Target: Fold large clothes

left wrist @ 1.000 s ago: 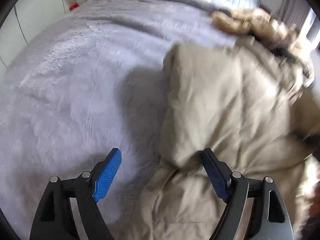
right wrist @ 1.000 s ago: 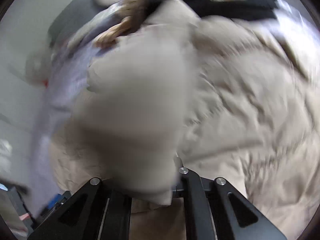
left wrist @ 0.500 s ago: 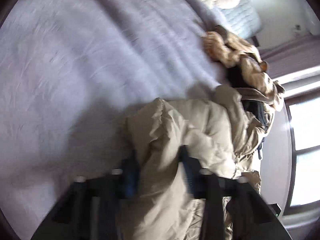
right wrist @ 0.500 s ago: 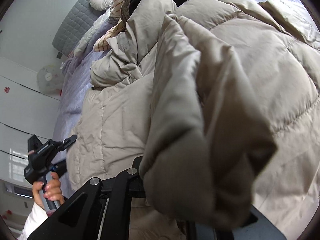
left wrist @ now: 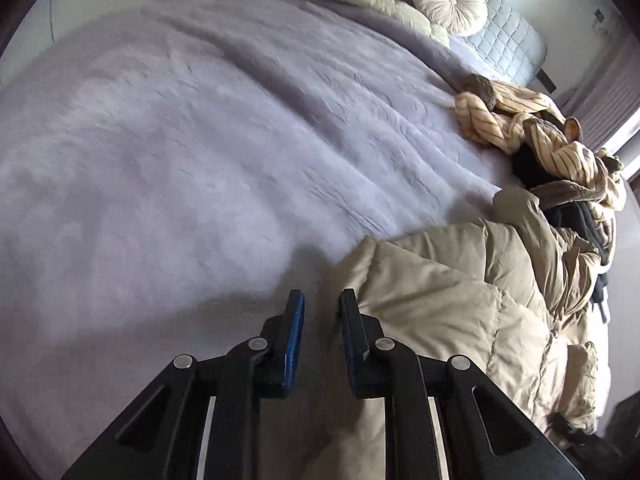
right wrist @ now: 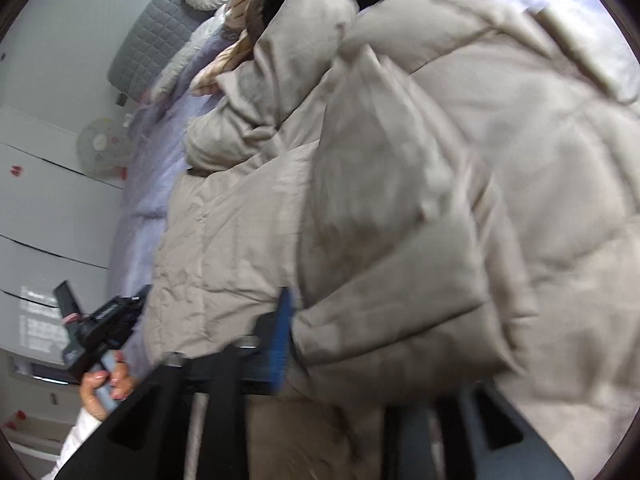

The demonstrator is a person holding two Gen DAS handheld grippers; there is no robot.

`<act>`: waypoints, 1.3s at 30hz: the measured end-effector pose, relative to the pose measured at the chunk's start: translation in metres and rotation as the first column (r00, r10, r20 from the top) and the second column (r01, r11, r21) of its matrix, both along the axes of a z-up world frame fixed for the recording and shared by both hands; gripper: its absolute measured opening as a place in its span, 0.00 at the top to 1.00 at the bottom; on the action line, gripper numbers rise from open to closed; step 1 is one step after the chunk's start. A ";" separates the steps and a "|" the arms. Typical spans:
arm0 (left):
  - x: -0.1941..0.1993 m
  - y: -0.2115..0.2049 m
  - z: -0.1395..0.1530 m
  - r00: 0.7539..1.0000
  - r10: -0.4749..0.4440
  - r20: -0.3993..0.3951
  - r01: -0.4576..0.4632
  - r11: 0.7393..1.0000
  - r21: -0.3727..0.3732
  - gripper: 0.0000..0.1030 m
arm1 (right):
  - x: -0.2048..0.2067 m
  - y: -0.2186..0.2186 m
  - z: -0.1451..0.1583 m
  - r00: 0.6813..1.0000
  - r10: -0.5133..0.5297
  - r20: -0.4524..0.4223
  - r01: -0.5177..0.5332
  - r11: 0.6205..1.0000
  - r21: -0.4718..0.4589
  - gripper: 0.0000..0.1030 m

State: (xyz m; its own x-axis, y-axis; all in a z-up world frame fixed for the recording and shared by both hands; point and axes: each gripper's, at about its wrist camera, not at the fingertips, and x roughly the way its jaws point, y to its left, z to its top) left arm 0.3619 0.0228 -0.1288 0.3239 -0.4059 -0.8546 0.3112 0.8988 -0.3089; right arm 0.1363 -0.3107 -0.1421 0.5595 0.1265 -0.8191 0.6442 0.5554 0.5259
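A beige puffer coat lies on a lavender bedspread. My left gripper hangs just off the coat's left edge, its blue pads nearly together with nothing between them. In the right wrist view the coat fills the frame. A folded sleeve or flap of it lies between the fingers of my right gripper. The left blue pad stands wide apart from the hidden right finger. The left gripper also shows there, held in a hand.
A striped cream garment and dark clothes are piled beyond the coat. A round cushion leans on the grey quilted headboard. White cupboards stand beside the bed.
My left gripper has let go of the coat's edge and drawn back with its fingers nearly closed. My right gripper has opened, and the coat sleeve it held now lies loose between its fingers.
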 end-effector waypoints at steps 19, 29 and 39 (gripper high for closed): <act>-0.046 -0.053 -0.001 0.977 -0.174 0.123 0.147 0.969 0.199 0.80 | 0.009 -0.039 -0.005 0.992 0.011 -0.122 -0.034 0.982 -0.187 0.91; -0.051 -0.050 0.004 0.978 -0.172 0.117 0.140 0.959 0.247 0.80 | -0.025 -0.025 0.006 0.978 -0.010 -0.209 -0.056 0.950 -0.307 0.87; -0.123 -0.051 0.039 0.968 -0.246 0.045 0.226 0.938 0.263 0.80 | -0.103 -0.010 0.030 0.982 -0.059 -0.177 0.026 0.982 -0.185 0.57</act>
